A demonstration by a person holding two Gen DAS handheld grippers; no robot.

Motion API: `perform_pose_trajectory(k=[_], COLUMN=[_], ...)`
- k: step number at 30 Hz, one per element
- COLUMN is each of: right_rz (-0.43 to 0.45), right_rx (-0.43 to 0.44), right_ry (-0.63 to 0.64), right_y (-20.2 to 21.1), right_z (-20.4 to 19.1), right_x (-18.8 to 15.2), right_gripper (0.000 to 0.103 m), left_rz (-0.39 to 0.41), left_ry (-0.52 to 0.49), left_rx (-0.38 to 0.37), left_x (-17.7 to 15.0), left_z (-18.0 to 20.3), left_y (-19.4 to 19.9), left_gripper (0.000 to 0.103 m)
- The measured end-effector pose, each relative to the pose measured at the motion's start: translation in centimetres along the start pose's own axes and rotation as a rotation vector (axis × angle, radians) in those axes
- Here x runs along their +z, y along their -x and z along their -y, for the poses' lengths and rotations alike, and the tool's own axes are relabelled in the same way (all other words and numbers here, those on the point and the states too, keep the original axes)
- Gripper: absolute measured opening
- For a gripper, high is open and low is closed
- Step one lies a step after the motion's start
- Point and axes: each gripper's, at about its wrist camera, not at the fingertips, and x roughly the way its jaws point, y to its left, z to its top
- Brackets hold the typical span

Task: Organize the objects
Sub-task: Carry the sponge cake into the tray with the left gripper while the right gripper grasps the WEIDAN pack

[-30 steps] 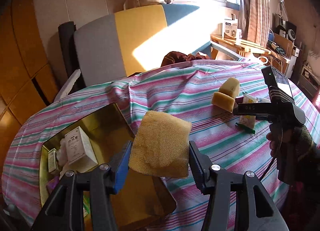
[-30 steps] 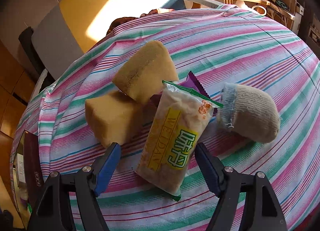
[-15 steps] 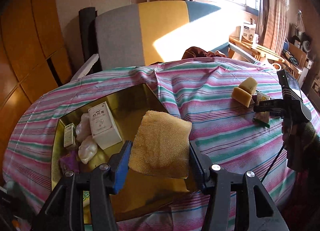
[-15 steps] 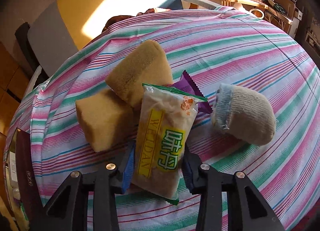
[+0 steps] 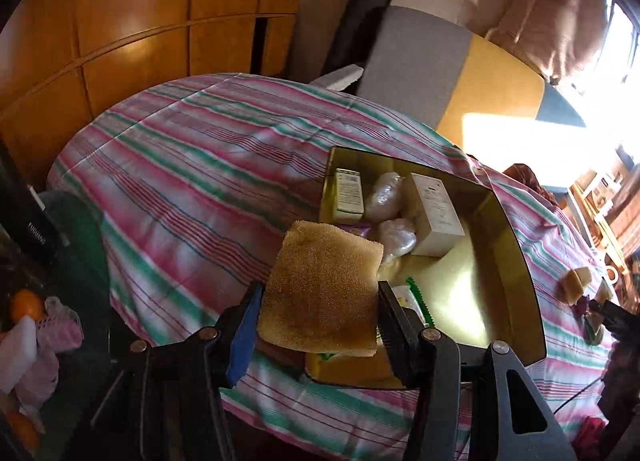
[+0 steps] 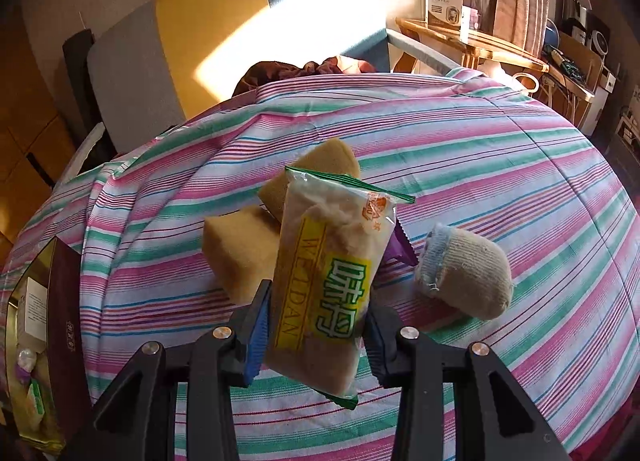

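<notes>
1. We work at a round table under a pink, green and white striped cloth [image 6: 500,165], with a grey, yellow and blue chair [image 6: 224,33] behind it and wooden cupboards to one side.
2. Nearest in the left wrist view, our left gripper [image 5: 318,301] is clamped on a flat yellow-brown sponge [image 5: 320,289], both pads pressed against its sides, and holds it in the air at the near corner of the gold tin box [image 5: 516,257].
3. Just beyond the sponge, the box already holds a tall white carton [image 5: 434,213], a smaller pale-green carton [image 5: 349,195], two white wrapped lumps [image 5: 390,217] and a green-edged packet [image 5: 416,301]; a good part of its floor is bare.
4. Nearest in the right wrist view, our right gripper [image 6: 318,315] is closed on the lower part of a yellow-labelled snack packet [image 6: 332,273], which it holds clear of the cloth.
5. Behind the packet, two sponge blocks [image 6: 240,253] lie touching each other, a purple wrapper [image 6: 402,247] peeks out, and a rolled sock [image 6: 464,273] sits just beside it.
6. We judge the sorting about half done: two items are in hand, and the blocks, wrapper and sock are left.
</notes>
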Motion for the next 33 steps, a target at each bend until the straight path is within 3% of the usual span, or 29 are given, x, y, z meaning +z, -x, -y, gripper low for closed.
perform_pose_trajectory(k=[4, 11, 18, 26, 33], right_rz=[0.018, 0.042, 0.059, 0.107, 0.124], right_rx=[0.002, 0.015, 0.016, 0.063, 0.176], right_ry=[0.030, 0.038, 0.072, 0.141, 0.232], right_y=[0.5, 1.1, 1.6, 3.0, 4.8], right_z=[-0.7, -0.7, -1.4, -2.8, -5.7], right_x=[-0.1, -0.1, -0.1, 0.0, -0.8], right_gripper=[0.041, 0.041, 0.041, 0.041, 0.041], left_rz=[-0.006, -0.050, -0.112, -0.092, -0.063], left_ry=[0.006, -0.073, -0.136, -0.193, -0.172], left_rx=[-0.065, -0.109, -0.002, 0.078, 0.055], left_x=[-0.3, 0.4, 1.0, -0.1, -0.6], left_z=[0.5, 4.8, 6.2, 6.0, 5.2], left_y=[0.0, -2.4, -6.5, -7.0, -5.1], left_gripper=[0.055, 0.055, 0.056, 0.071, 0.071])
